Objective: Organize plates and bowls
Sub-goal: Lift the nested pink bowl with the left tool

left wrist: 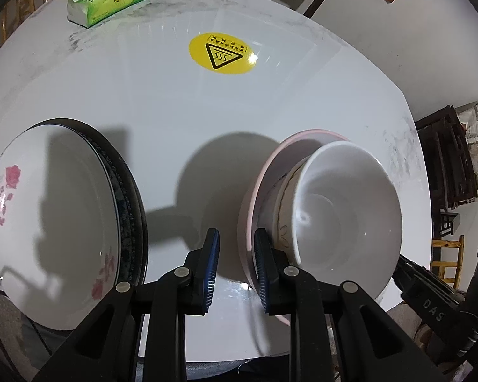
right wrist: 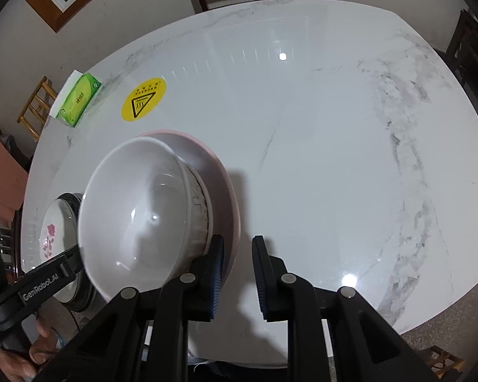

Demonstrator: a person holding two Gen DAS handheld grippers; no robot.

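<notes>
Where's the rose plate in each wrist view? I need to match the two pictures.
Left wrist: rose plate fills the left edge, stacked on a dark-rimmed plate.
Right wrist: rose plate sits small at lower left, partly behind the white bowl.
Shared landmark: the yellow sticker on the table, top centre in the left view, upper left in the right.

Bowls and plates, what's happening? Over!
Left gripper and right gripper nearly shut, holding nothing. White bowl sits on pink plate. Rose plate alongside. Nothing blocking.
</notes>
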